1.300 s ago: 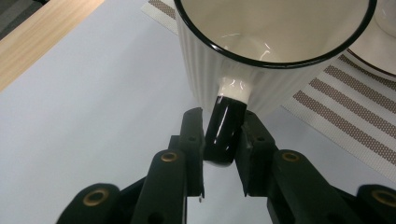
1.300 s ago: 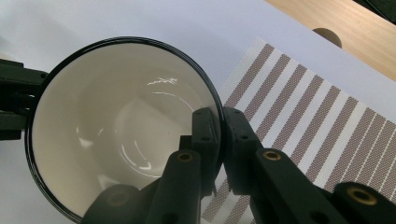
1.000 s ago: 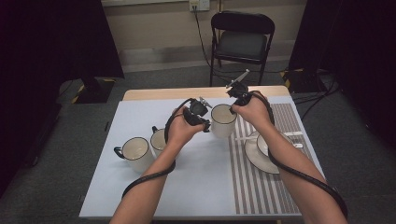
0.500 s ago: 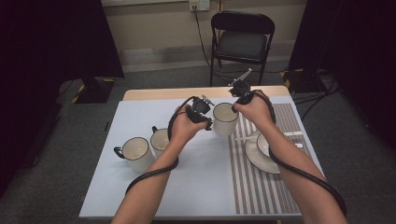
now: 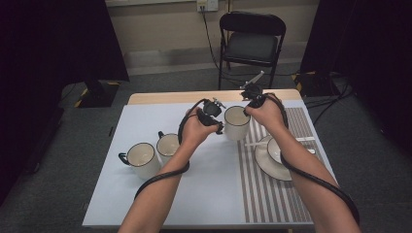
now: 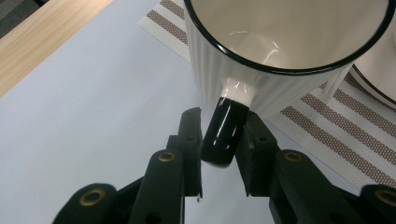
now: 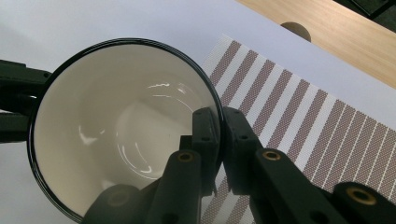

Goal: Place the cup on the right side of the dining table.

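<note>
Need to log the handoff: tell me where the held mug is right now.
High view: the mug is centre-back on the table, at the striped mat's left edge, between the left gripper on its handle and the right gripper on its rim.

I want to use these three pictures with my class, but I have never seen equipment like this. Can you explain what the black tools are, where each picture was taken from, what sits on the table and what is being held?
A person holds a hand-operated clamp with two black jaws in each hand. The high view looks down from above the table. The other two pictures come from small cameras riding on the clamps.

On the table lie a striped placemat, two mugs at the left, and a plate with a bowl.

Between the hands is a third mug, the white mug. The left gripper has its jaws on either side of the black handle. The right gripper pinches the rim, one jaw inside and one outside.
</note>
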